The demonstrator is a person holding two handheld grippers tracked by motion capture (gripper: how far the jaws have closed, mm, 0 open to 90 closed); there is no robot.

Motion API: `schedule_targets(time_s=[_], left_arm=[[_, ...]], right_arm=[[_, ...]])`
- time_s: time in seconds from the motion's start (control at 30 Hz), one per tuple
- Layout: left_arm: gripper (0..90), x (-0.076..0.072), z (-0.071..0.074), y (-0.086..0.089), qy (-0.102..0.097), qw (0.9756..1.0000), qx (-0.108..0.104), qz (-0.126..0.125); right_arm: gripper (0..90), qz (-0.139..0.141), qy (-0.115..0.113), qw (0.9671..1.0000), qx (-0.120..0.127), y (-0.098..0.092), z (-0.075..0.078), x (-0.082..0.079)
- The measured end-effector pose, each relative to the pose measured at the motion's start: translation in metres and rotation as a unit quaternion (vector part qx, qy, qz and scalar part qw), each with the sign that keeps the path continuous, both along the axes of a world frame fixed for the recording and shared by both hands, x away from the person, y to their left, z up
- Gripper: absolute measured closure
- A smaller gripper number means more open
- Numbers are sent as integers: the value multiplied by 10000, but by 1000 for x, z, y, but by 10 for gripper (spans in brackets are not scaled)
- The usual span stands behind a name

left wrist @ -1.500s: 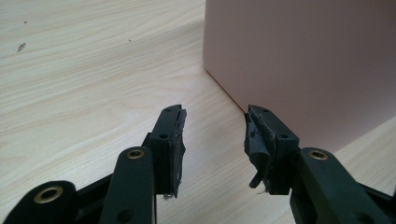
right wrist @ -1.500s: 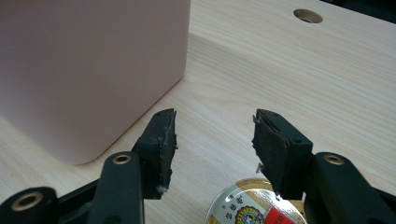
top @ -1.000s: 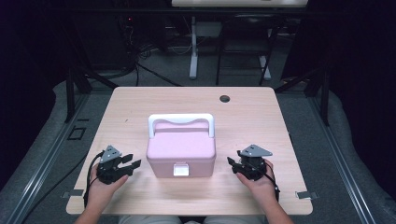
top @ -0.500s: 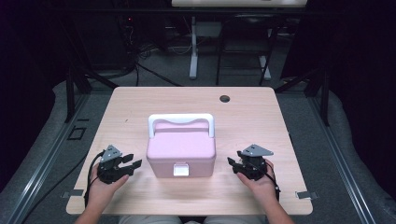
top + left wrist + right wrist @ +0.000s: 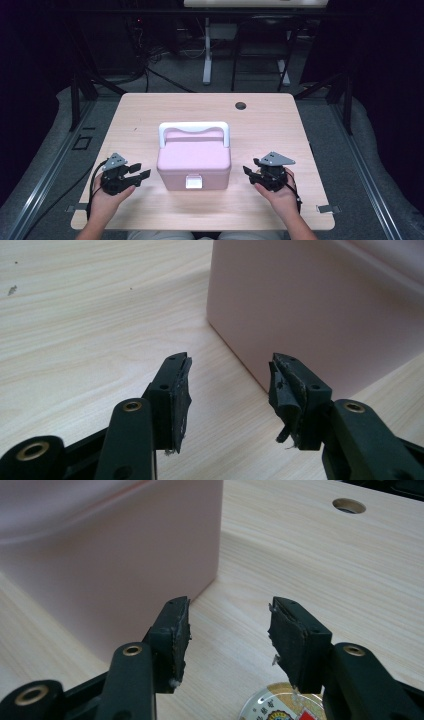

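Pink box [image 5: 194,161] sits between both empty grippers, left [image 5: 141,170] just widened, right [image 5: 248,171] half-open; we'd approach its sides evenly.

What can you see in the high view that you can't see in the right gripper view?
The high view takes in the whole pink box from above: its white handle, the white latch on its front, and the left hand-held gripper and the right hand-held gripper, one on each side of it, both open and holding nothing.

The right gripper view adds a round gold-rimmed badge lying on the table just below its open jaws.

Both show the box's pink side, the light wooden table and its round hole.
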State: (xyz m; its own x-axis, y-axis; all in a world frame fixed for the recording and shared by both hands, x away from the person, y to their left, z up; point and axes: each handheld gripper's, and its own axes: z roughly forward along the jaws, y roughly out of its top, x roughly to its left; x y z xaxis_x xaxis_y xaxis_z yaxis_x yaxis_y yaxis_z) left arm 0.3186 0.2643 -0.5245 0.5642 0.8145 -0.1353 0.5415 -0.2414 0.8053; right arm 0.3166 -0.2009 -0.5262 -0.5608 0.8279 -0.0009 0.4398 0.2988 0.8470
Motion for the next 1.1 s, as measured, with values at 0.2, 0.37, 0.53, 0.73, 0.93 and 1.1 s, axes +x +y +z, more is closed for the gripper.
schedule_targets(time_s=[0.2,0.37,0.53,0.73,0.93,1.1], left_arm=[[498,1,13,3,3,10000,-71,60],[496,2,24,2,53,9999,-126,100],[497,4,35,-1,31,9998,-167,83],[497,8,53,-4,-14,9999,-144,-12],[493,13,72,-8,-150,9996,-208,-68],[457,18,85,-16,-209,9992,-192,-272]], right_arm=[[498,60,108,9999,109,5,10,-1],[509,91,206,9994,259,10,23,0],[509,152,130,9996,211,13,36,1],[509,129,109,9995,268,10,48,2],[509,123,92,9991,392,10,60,6],[508,156,19,9988,466,11,67,7]])
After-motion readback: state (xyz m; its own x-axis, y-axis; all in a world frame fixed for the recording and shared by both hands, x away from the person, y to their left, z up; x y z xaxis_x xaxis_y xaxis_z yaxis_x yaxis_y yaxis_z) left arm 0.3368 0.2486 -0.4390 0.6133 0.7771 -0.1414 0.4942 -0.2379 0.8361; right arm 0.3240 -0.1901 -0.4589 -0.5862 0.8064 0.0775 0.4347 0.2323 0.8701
